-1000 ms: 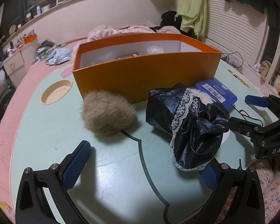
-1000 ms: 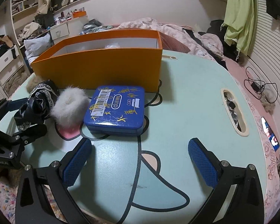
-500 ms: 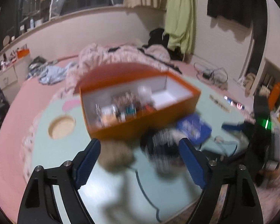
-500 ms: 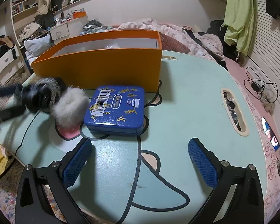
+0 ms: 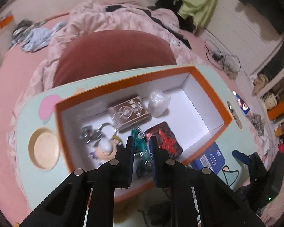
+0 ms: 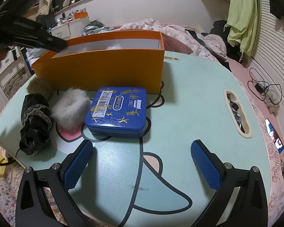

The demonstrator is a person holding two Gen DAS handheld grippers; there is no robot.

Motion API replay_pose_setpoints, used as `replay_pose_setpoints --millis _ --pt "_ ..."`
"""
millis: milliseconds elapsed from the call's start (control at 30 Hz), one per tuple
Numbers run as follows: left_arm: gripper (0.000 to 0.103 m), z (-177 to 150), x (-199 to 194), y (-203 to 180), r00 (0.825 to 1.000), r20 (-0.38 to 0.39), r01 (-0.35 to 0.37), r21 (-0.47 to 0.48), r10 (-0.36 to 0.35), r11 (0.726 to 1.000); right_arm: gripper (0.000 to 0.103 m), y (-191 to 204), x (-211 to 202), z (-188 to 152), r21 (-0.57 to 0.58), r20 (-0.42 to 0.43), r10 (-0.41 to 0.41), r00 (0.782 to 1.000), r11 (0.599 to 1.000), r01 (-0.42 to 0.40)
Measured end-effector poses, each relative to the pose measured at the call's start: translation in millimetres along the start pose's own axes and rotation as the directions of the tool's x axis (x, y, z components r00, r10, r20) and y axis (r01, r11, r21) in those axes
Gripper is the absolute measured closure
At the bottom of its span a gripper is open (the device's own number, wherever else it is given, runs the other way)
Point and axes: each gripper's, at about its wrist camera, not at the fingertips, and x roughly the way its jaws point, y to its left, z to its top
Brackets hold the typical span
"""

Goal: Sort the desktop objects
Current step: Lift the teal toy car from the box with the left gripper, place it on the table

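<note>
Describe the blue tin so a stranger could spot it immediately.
Find the orange box on the pale green table. The blue tin lies flat in front of it. Unlike the fluffy white puff beside it, it is hard, square, with yellow scribbles and a barcode sticker.

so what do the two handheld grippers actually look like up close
Both are alike: the left gripper and right gripper have matte black angular plastic arms with triangular cut-outs and round silver screw heads. Each finger carries a blue pad with a fine cross-hatched grip texture. No cables or markings show on them.
</note>
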Motion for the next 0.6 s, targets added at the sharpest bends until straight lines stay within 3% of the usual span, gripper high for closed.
replay_pose_setpoints --millis 133,200,267,367,433,467,600 --pt "0.083 3 19 -11 0.995 -0.072 -0.063 0.045 0.066 0.997 0.0 0 0 0 0.0 0.001 0.0 1.0 1.0 0.0" --pt "0.061 4 27 -12 0.99 -0.09 -0.102 0.071 0.108 0.992 0.0 0 0 -1 0.0 0.001 0.001 1.0 1.0 -0.001" --pt "0.053 6 26 -11 0.988 -0.076 -0.125 0.087 0.132 0.988 0.0 0 1 -1 0.0 -0.001 0.0 1.0 1.0 0.0" --pt "0.056 8 26 0 0.994 -0.092 -0.059 0.032 0.061 0.998 0.0 0 1 -1 0.0 0.001 0.0 1.0 1.0 0.0" --pt "0.072 7 25 13 0.994 -0.11 0.026 -0.027 -0.029 0.999 0.0 2 0 0 -0.001 0.001 0.0 1.0 1.0 0.0" --pt "0.082 6 26 17 0.992 -0.118 0.03 -0.047 -0.035 0.998 0.0 2 0 0 -0.001 0.001 0.0 1.0 1.0 0.0" --pt "0.081 0 27 17 0.992 -0.11 -0.065 0.004 0.065 0.998 0.0 2 0 0 -0.001 0.001 0.0 1.0 1.0 0.0"
